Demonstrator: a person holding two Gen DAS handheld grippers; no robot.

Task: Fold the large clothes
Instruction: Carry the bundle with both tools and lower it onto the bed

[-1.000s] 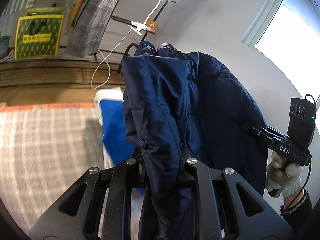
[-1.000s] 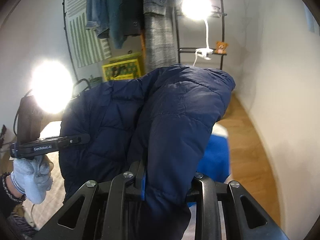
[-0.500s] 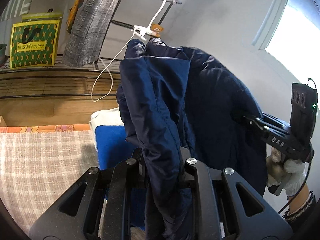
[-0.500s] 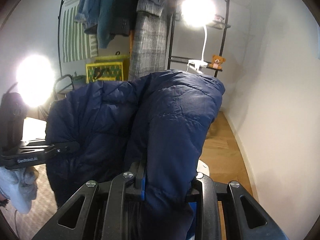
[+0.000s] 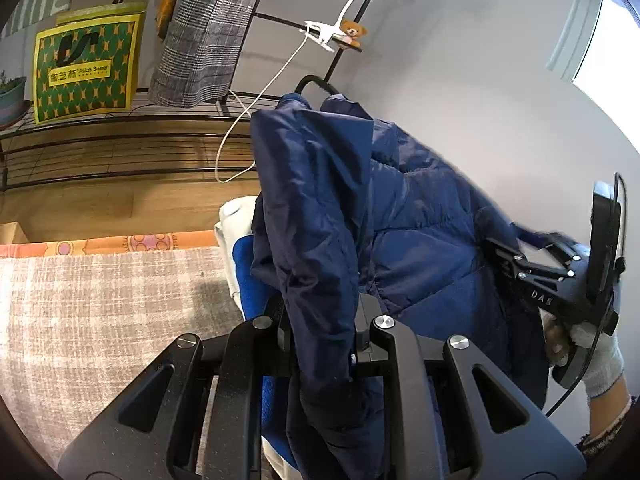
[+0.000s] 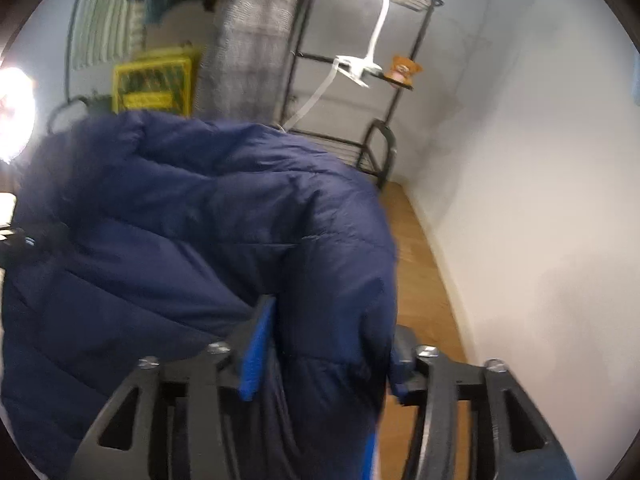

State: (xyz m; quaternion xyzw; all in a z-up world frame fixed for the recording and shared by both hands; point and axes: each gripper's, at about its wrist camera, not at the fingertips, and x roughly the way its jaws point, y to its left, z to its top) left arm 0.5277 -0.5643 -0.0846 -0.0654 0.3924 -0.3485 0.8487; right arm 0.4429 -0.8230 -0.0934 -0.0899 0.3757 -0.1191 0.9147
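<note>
One navy puffer jacket [image 5: 404, 216] hangs in the air between two grippers. The left gripper [image 5: 322, 340] is clamped on a fold at its near left edge, above the checked cloth surface [image 5: 100, 304]. The right gripper [image 6: 328, 344] stands wider, with jacket fabric bunched between its fingers, though blur hides whether it grips.

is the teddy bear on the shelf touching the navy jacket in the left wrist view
No, the teddy bear sits on a rack shelf well above the navy jacket, with bare wall between them.

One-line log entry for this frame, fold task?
phase: jacket lifted | left gripper: shut on navy jacket | right gripper: shut on navy jacket | below: plaid cloth
</note>
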